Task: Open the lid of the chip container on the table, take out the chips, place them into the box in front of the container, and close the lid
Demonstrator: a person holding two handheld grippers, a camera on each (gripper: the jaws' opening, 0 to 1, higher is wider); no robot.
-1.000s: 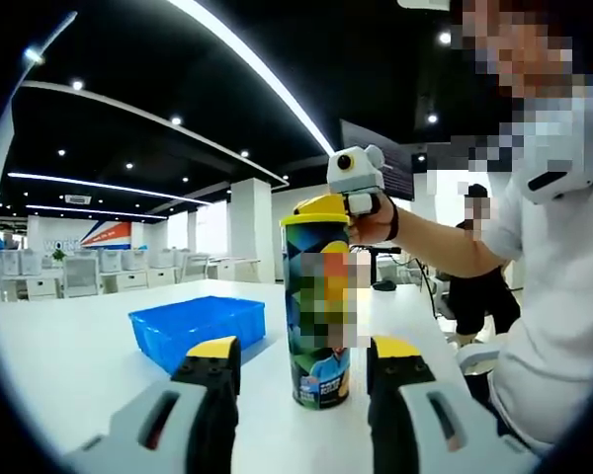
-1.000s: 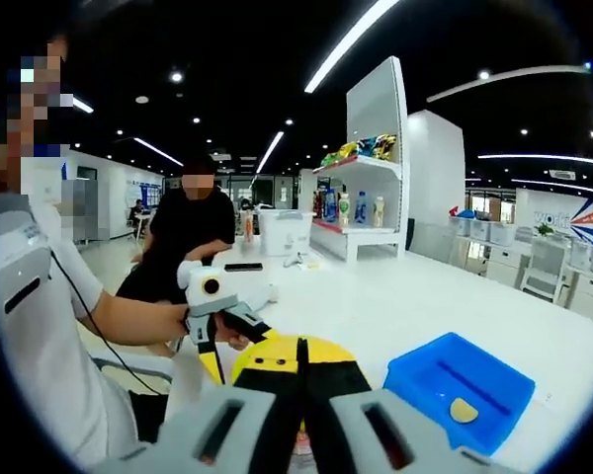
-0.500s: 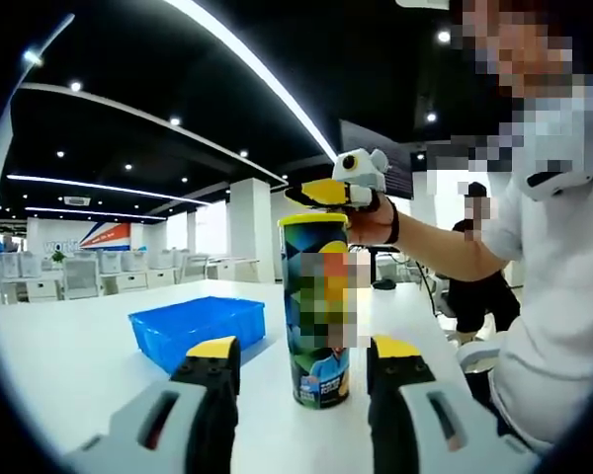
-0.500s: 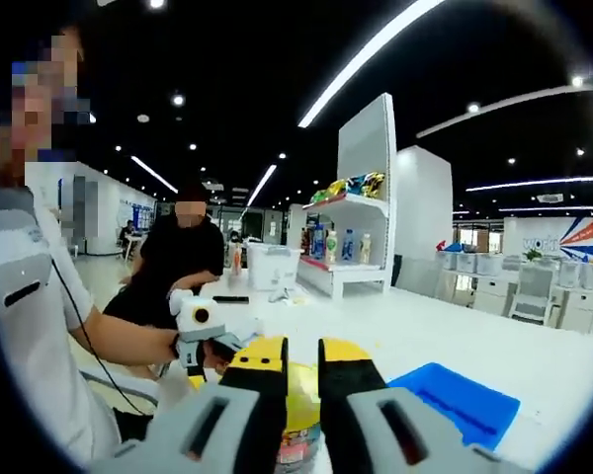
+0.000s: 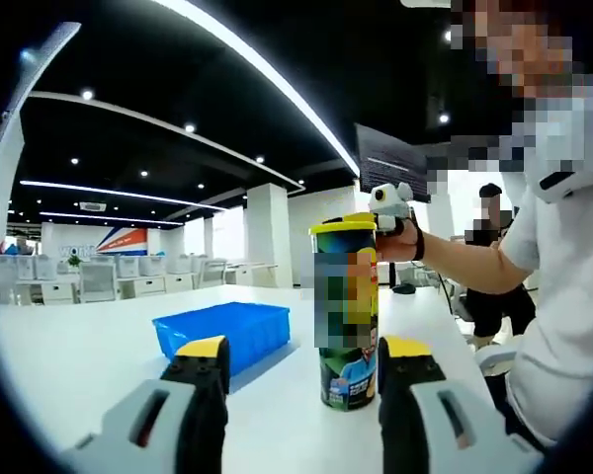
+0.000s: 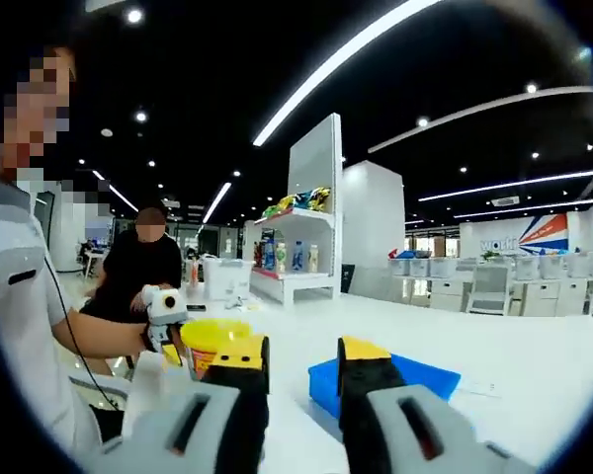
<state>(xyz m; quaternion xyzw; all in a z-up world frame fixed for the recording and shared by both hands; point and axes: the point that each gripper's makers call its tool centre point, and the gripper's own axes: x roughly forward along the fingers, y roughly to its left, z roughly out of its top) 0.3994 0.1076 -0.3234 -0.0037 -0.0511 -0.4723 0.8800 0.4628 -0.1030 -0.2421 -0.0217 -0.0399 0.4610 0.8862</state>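
Both grippers, left (image 5: pixel 296 357) and right (image 6: pixel 301 357), had jaws apart beside the lidded chip container (image 5: pixel 348 311) near the blue box (image 5: pixel 225 331).

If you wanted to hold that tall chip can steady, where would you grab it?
Probably around the middle of the chip can, coming in level from the side. It stands upright on the white table as a straight, round cylinder, and the left gripper already faces it, fingers apart.

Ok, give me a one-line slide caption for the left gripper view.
Open left gripper faces the upright chip container, blue box beside it on the white table.
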